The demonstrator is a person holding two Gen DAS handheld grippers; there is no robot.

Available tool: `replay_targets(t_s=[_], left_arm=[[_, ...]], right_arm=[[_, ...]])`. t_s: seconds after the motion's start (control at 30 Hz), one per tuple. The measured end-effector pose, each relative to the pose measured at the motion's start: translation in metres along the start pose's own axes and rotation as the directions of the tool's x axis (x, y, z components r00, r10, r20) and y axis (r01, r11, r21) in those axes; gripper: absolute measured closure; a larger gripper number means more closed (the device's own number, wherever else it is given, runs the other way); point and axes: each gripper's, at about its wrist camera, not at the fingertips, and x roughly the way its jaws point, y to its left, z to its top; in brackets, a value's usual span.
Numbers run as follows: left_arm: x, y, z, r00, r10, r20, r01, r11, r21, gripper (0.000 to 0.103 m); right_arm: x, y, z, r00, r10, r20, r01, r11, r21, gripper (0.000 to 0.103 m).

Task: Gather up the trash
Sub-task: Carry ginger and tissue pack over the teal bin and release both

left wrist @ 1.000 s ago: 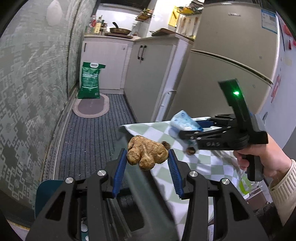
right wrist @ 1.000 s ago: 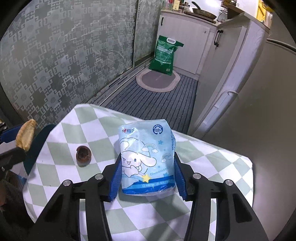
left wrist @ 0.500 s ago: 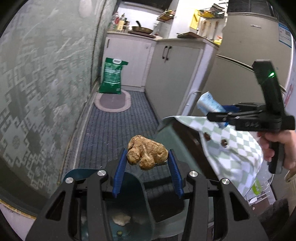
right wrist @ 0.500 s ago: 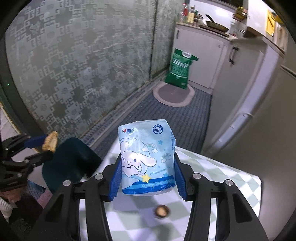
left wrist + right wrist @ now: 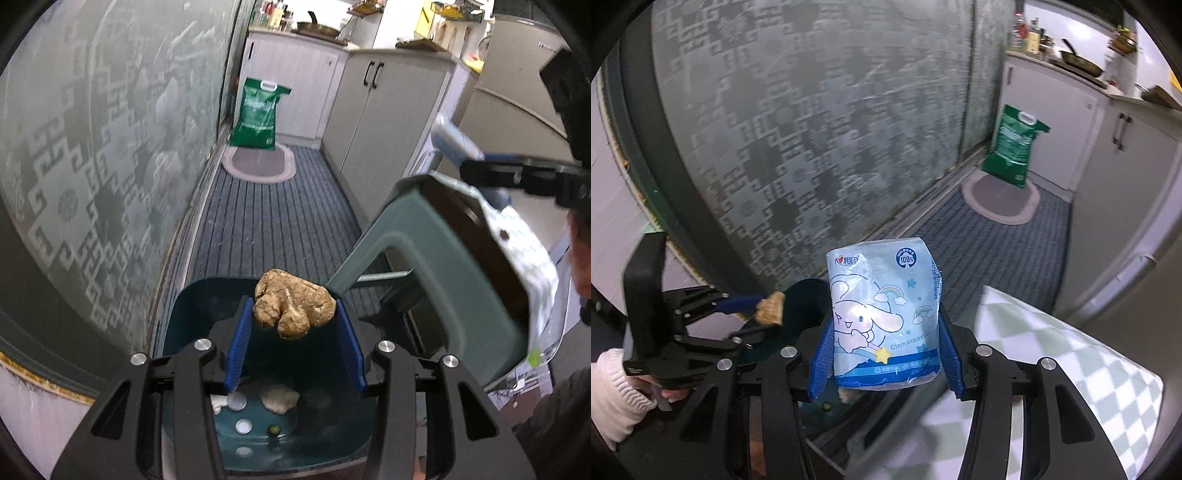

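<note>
A knobbly tan ginger root [image 5: 293,307] is clamped between the blue pads of my left gripper [image 5: 293,312], which hangs over the open dark teal trash bin [image 5: 192,306]. Scraps and small white discs lie on the bin's floor. My right gripper [image 5: 884,332] is shut on a light blue tissue pack [image 5: 884,321] printed with a cartoon dog. In the right wrist view the left gripper [image 5: 764,314] with the ginger root [image 5: 771,312] is at the left, over the bin [image 5: 807,302]. The right gripper with the tissue pack [image 5: 452,146] shows at the upper right of the left wrist view.
A green stool [image 5: 443,266] under a checked cloth [image 5: 1052,369] stands right of the bin. A patterned glass door [image 5: 92,166] runs along the left. Farther down the striped floor mat [image 5: 273,218] are a green sack [image 5: 256,114], an oval rug and white cabinets [image 5: 384,118].
Both grippers have swung left off the checked cloth. The left one, with the ginger, has sunk over the bin; the right one has carried the tissue pack toward the bin.
</note>
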Motion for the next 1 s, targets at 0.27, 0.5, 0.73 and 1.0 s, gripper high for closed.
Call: replay_targets(t_s=[0.27, 0.5, 0.73, 1.0], left_arm=[[0.015, 0.028, -0.02, 0.996, 0.041, -0.078, -0.042, 0.999, -0.015, 0.055], [0.02, 0.046, -0.027, 0.991, 0.052, -0.121, -0.058, 0.997, -0.041, 0.055], [0.008, 0.05, -0.027, 0.994, 0.047, -0.096, -0.051, 0.998, -0.044, 0.055], [-0.022, 0.051, -0.018, 0.999, 0.035, 0.006, -0.034, 0.997, -0.073, 0.058]], right_arm=[[0.03, 0.038, 0.006, 0.997, 0.049, -0.053, -0.052, 0.997, -0.055, 0.052], [0.048, 0.056, 0.009, 0.994, 0.062, -0.093, -0.069, 0.995, -0.074, 0.052], [0.065, 0.067, 0.005, 0.989, 0.064, -0.135, -0.075, 0.994, -0.08, 0.052], [0.092, 0.08, -0.009, 0.977, 0.057, -0.207, -0.077, 0.993, -0.09, 0.052]])
